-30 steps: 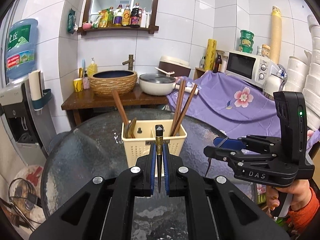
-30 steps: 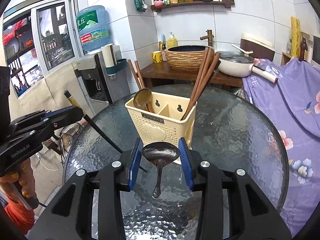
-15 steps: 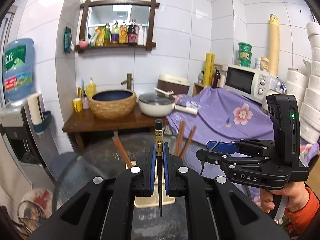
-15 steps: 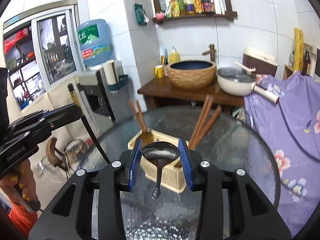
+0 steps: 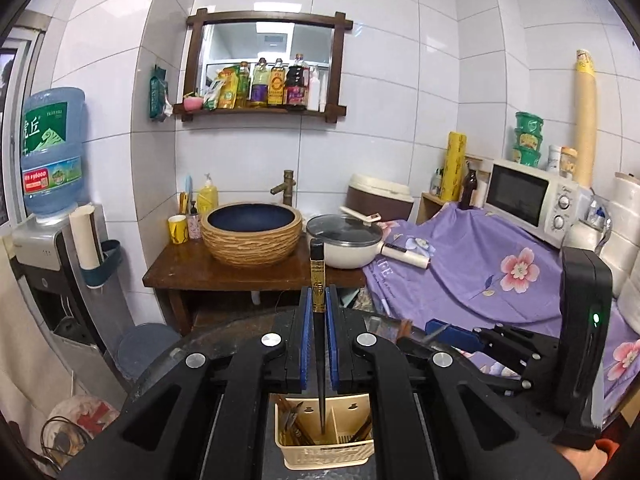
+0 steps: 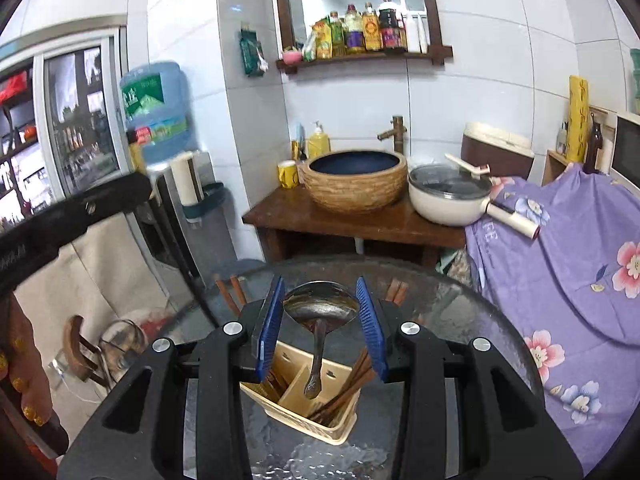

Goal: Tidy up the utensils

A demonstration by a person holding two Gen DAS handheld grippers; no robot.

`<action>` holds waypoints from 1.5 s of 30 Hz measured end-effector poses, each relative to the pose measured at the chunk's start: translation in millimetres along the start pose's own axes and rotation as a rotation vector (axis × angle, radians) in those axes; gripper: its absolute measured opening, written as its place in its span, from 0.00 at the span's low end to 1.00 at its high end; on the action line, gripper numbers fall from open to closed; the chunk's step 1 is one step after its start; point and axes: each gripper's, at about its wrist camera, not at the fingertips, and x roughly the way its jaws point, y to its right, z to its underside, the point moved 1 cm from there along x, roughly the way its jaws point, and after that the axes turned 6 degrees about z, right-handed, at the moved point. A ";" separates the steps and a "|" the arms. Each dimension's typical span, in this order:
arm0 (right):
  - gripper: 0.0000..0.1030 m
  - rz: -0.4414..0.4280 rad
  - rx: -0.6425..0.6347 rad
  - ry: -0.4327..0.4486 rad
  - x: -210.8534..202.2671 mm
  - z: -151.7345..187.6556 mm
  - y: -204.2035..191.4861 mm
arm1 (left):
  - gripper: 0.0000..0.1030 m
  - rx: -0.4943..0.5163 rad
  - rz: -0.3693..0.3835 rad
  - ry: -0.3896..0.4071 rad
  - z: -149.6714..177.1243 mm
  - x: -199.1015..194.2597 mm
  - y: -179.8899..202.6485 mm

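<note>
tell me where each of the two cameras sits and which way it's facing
Left wrist: on the left gripper, looking forward and down past a clamped black chopstick at the cream utensil basket; the right gripper shows beside it.
Right wrist: on the right gripper, whose jaws hold a metal spoon above the same basket; the left gripper and a hand show at the left.
Shared: basket, glass table, basin, pot.

pretty clearly a home kitchen: white tiled walls, microwave (image 5: 534, 200), sauce bottles on a wall shelf (image 5: 262, 110), pot (image 5: 346, 246)
</note>
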 end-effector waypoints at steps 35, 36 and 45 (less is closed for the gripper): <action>0.56 0.063 -0.071 0.006 50.7 114.2 -16.0 | 0.40 -0.017 -0.010 -0.109 103.2 40.8 -16.1; 0.56 0.062 -0.071 0.013 46.8 114.5 -16.2 | 0.47 -0.012 -0.010 -0.096 102.6 35.1 -15.2; 0.86 0.074 -0.106 0.132 -22.9 149.9 -21.3 | 0.94 0.037 -0.075 0.116 137.9 -54.7 -7.6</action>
